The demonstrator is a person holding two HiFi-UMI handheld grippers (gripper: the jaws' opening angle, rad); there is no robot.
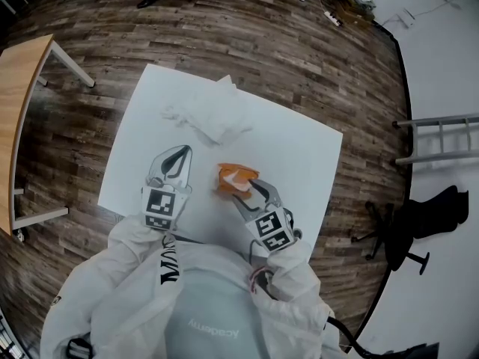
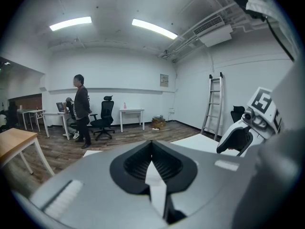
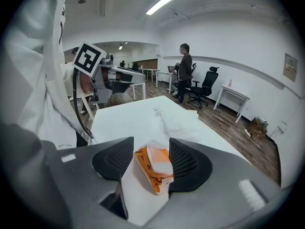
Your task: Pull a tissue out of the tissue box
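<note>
Partly hidden under the right gripper point(image 1: 253, 191), the orange tissue pack point(image 1: 233, 178) lies near the middle of the white table point(image 1: 299, 155), its print too small to read. From above, it cannot be made out whether the jaws touch it. The right gripper view is clearer: the jaws stand apart around the pack, which leans on one pad with a gap to the other, and white tissue shows at its top. The left gripper point(image 1: 178, 158) is held at the pack's 9 o'clock, looking out across the room, its jaws closed together on nothing. Both arms, in white sleeves point(image 1: 299, 275), reach forward from the lower edge. A heap of crumpled tissues point(image 1: 209, 118) sits at the pack's 11 o'clock, apart from it. Off the table are a ladder point(image 1: 441, 137) at 3 o'clock, a black office chair point(image 1: 408, 226) at 4 and a wooden table point(image 1: 19, 88) at 9. A person point(image 2: 81, 109) stands across the room.
</note>
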